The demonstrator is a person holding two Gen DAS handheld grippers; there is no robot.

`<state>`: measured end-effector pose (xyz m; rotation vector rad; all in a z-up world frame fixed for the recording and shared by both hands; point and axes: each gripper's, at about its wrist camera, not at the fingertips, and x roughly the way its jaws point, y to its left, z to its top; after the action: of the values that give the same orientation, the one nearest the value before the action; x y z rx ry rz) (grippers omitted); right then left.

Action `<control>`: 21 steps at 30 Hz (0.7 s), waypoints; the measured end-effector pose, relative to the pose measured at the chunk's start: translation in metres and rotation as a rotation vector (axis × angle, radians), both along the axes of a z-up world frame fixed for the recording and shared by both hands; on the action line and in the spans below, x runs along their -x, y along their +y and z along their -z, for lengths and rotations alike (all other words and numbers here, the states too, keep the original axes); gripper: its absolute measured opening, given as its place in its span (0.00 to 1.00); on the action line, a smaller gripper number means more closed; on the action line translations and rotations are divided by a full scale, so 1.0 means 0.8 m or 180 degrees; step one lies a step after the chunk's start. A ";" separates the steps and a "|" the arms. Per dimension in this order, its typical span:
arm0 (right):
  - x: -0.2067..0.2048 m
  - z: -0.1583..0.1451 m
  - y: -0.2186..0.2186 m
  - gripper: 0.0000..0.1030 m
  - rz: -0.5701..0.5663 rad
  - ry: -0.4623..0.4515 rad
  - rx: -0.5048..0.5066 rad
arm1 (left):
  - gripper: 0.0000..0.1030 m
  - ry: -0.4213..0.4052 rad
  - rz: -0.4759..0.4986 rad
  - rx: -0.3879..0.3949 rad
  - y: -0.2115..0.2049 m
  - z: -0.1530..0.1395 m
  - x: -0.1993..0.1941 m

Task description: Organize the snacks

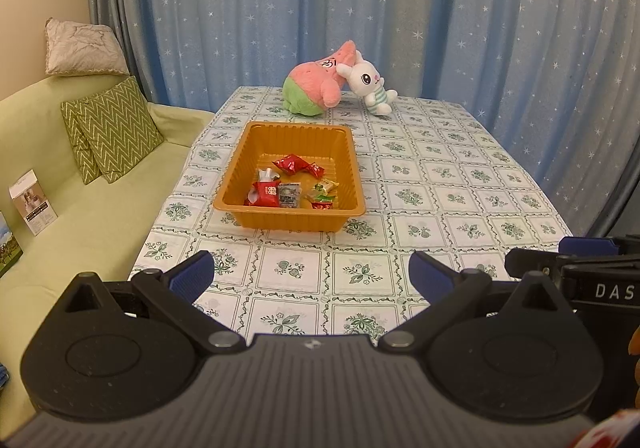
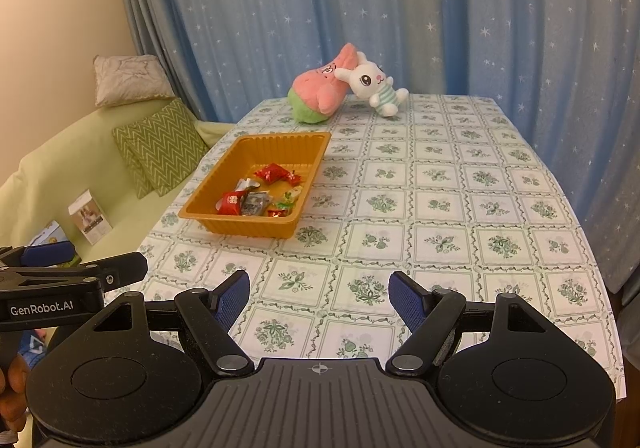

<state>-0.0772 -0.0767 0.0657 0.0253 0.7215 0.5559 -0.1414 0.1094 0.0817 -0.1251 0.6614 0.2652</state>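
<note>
Orange tray (image 1: pixel 248 163), ahead of my jaws: wrapped snacks (image 1: pixel 294 185) all inside. Tablecloth (image 1: pixel 440 183) shows none loose. Left gripper (image 1: pixel 310 272), right gripper (image 2: pixel 319 294): spread, empty. Task apparently finished.

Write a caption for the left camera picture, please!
Open left gripper waits before an orange plastic tray of wrapped snacks on the flowery tablecloth.

Left tongs (image 1: pixel 311 272), right tongs (image 2: pixel 319 296) spread, empty.
</note>
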 end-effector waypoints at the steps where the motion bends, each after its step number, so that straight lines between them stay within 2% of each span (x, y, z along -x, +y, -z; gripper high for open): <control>1: 0.000 0.002 0.001 0.74 0.0002 0.0002 -0.0001 | 1.00 0.0000 0.0001 -0.0002 0.000 0.000 0.000; 21: 0.000 0.003 0.000 0.74 0.0003 0.0006 -0.0003 | 1.00 -0.0002 -0.0003 -0.0002 -0.001 0.001 0.001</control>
<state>-0.0775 -0.0766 0.0634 0.0270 0.7232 0.5552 -0.1420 0.1089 0.0806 -0.1248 0.6607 0.2664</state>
